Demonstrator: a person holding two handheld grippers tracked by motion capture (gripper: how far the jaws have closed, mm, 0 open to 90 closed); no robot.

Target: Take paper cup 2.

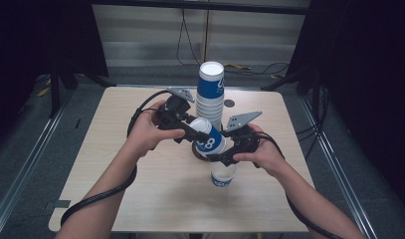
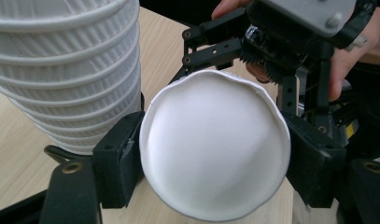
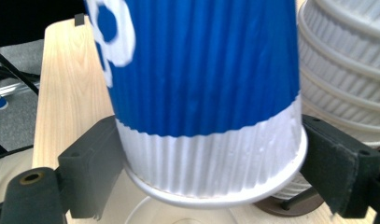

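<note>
A blue-and-white ribbed paper cup (image 1: 210, 139) hangs tilted over the table, held between both grippers. My left gripper (image 1: 200, 130) is shut on its base end; in the left gripper view the white round bottom (image 2: 215, 144) sits squeezed between the two black jaws. My right gripper (image 1: 217, 155) grips the rim end, its jaws pressing the white band just above the rolled rim (image 3: 211, 186). A tall stack of the same cups (image 1: 210, 94) stands upside down right behind the held cup, close beside it (image 2: 61, 70) (image 3: 346, 70).
A single cup (image 1: 223, 175) stands mouth up on the wooden table (image 1: 140, 199), directly under the right gripper. A small dark disc (image 1: 229, 103) lies right of the stack. The right gripper's body (image 2: 281, 42) faces the left one closely.
</note>
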